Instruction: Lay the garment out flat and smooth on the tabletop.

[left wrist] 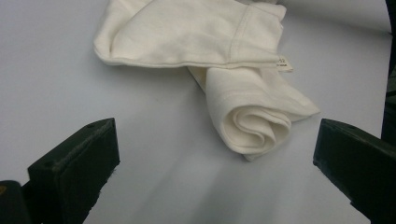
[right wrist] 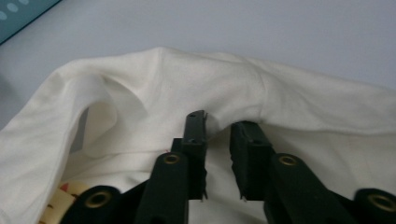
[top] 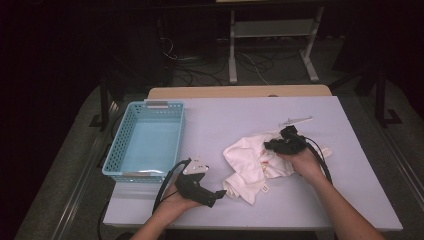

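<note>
A crumpled white garment [top: 250, 162] lies on the pale table [top: 225, 112], right of centre, with a small printed patch and a label showing. My right gripper [top: 270, 146] reaches into its upper edge from the right. In the right gripper view its jaws [right wrist: 219, 126] stand nearly together, pinching a raised fold of the garment [right wrist: 140, 84]. My left gripper [top: 219, 195] lies low near the front edge, pointing right at the garment's rolled end [left wrist: 254, 130]. Its jaws [left wrist: 215, 154] are wide apart, with the roll just ahead of them and untouched.
A light blue plastic basket [top: 116, 145] stands at the table's left. A thin pale object [top: 295, 120] lies behind my right gripper. Cables trail from both grippers. Beyond the table's far edge are a dark floor, cords and a metal stand [top: 232, 55].
</note>
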A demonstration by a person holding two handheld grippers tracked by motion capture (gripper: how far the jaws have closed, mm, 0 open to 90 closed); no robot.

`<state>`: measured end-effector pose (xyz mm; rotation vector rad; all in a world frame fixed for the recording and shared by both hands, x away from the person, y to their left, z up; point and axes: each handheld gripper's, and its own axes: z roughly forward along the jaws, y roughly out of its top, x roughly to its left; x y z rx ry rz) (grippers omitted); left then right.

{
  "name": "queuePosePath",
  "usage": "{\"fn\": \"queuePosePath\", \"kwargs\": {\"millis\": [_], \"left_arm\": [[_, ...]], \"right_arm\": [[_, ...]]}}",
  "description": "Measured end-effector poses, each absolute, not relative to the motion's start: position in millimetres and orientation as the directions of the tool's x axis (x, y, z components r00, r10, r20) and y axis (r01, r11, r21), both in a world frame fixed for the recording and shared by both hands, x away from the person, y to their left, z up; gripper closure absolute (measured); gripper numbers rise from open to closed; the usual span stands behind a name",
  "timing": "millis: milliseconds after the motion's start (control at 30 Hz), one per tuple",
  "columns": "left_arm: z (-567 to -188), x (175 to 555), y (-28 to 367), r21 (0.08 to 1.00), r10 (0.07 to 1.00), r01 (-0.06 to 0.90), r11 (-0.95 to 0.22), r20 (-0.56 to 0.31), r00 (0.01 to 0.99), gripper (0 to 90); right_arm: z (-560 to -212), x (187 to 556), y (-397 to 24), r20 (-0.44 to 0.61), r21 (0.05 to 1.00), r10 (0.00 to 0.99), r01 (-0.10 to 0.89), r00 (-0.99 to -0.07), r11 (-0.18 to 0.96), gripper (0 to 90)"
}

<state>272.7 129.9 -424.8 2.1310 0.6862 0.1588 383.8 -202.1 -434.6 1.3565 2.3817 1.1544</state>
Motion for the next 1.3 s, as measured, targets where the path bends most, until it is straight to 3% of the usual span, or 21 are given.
{"fn": "queuePosePath", "kwargs": {"millis": [200,667,1300], "left_arm": [[-425.2,272.6,128.8,0.776,0.527,0.415,-0.474,-0.127,0.840,0.0],[-425.5,271.7,126.8,0.776,0.522,0.413,-0.477,-0.128,0.843,0.0],[-425.4,271.6,126.7,0.777,0.518,0.410,-0.477,-0.129,0.845,0.0]], "right_arm": [[-425.0,387.0,-202.4,0.187,0.732,0.789,0.619,-0.585,0.285,86.9],[-409.7,413.8,-183.3,0.135,0.766,0.764,0.555,-0.631,0.323,87.6],[-396.9,442.2,-122.1,0.121,0.783,0.671,0.486,-0.732,0.389,87.7]]}}
